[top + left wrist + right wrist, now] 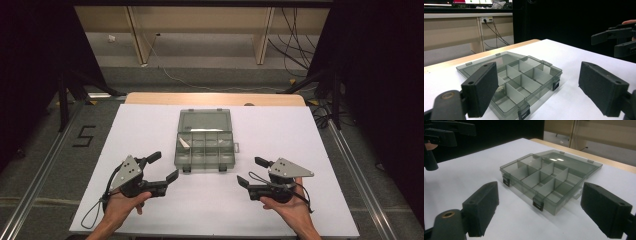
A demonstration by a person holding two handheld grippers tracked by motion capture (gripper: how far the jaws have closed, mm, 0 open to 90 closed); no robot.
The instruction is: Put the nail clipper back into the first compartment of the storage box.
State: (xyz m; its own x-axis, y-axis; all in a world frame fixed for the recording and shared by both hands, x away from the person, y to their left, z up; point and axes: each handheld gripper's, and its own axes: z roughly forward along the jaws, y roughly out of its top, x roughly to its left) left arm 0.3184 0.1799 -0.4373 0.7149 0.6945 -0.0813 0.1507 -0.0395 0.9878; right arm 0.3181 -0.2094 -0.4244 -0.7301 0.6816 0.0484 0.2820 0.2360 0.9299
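Observation:
A clear grey compartment box [205, 147] lies open on the white table top, its lid [205, 120] folded flat toward the far side. Dividers split it into several cells; a small pale item [184, 143] rests in a left cell. The box also appears in the left gripper view [524, 82] and the right gripper view [549, 177]. My left gripper [163, 167] hovers near the box's front left corner, open and empty. My right gripper [251, 171] sits off the front right corner, open and empty as well. Two dark latches [186, 169] hang on the box's front wall.
The white table top [280, 135] has bare room on both sides of the box and in front of it. A wooden strip [215, 98] edges the far side. Beyond it lie cables [175, 77] on the floor and black stands at both sides.

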